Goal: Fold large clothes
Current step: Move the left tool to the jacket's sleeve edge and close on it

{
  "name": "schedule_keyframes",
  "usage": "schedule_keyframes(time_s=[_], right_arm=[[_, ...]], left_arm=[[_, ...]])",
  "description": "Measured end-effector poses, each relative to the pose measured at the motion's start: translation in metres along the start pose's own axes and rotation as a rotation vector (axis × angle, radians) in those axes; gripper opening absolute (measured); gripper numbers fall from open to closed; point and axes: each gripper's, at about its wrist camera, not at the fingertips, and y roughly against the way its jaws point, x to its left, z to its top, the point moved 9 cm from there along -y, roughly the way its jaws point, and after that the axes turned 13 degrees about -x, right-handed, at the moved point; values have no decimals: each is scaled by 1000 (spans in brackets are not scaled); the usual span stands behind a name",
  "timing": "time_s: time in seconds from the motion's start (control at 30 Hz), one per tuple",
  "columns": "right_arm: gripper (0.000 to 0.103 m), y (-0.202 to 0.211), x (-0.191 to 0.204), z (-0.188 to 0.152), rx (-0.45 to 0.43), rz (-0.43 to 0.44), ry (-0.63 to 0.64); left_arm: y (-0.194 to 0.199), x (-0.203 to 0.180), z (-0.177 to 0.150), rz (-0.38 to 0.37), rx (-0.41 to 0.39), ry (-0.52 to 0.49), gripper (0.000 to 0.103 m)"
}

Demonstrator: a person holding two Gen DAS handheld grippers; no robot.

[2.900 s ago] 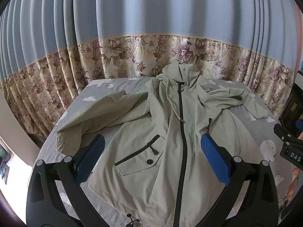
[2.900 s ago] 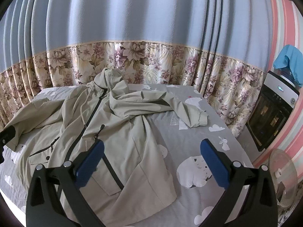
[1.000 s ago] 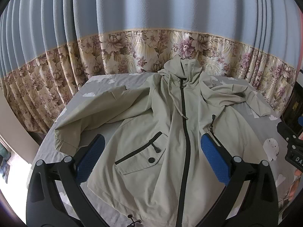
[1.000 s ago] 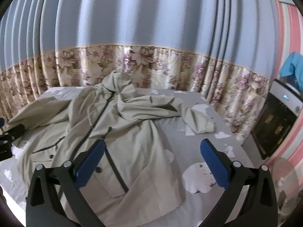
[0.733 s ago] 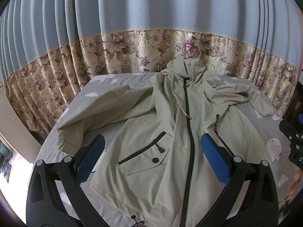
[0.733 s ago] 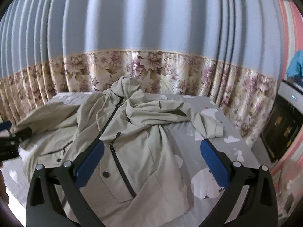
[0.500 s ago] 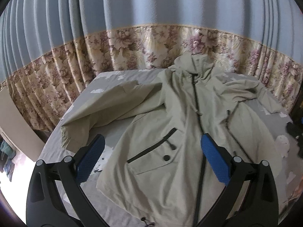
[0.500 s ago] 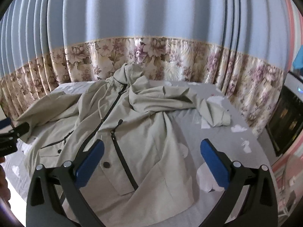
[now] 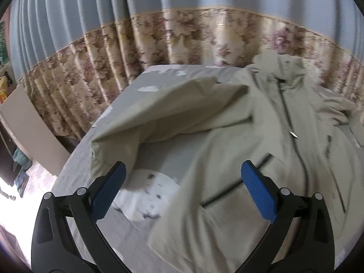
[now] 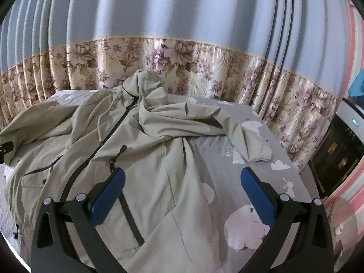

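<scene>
a blue curtain [image 10: 182, 22] with a floral border hangs behind a bed under a grey sheet [image 10: 268, 182] printed with white animals. a khaki hooded jacket [image 10: 145, 159] lies spread face up on it, black zip closed, hood towards the curtain, sleeves flung outward. no writing is legible anywhere. the left gripper [image 9: 182, 182] hovers spread wide and empty above the blurred sleeve cuff [image 9: 102, 150]. the right gripper [image 10: 182, 186] hangs equally wide apart, empty, over the jacket's hem side.
</scene>
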Motion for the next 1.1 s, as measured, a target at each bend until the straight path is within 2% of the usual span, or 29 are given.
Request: schedule_keyframes(time_s=[0.13,0.23,0.33,0.37,0.4,0.43,0.47,0.5,0.57,0.63,0.77,0.9,1.1], right_arm=[[101,-21,-3,8,3,-24,9],[101,-33,-3,12,14,-19,-13],[101,-41,-1,14,22,-15,-18],[101,-44,-1,14,27,-20,-17],[101,-46,0,14,31,-24,-16],[101,-48,0,14,36,-27,-16],[101,-49,0,13,38,-31,-17],[101,-50,1,13,40,-34,-17],[101,-51,3,14,43,-40,-10],[101,-50,4,18,36,-50,3],[101,-50,1,36,2,-87,25],[101,-52,-3,51,-27,-88,12],[101,-65,-8,57,-27,-104,8]], left_arm=[[-34,28,13,69,-15,-7,100],[-62,41,18,90,0,-43,100],[-87,40,18,63,20,-98,97],[-95,38,17,47,35,-114,79],[-102,37,15,34,57,-126,45],[-110,37,12,21,88,-129,29],[-122,36,8,-24,136,-106,10],[-127,37,7,-51,152,-87,2],[-134,43,10,-81,172,-57,1],[-133,52,23,-86,141,-46,1],[-132,95,65,-17,80,-12,1],[-151,141,97,1,81,64,2],[-177,143,101,57,85,20,2]])
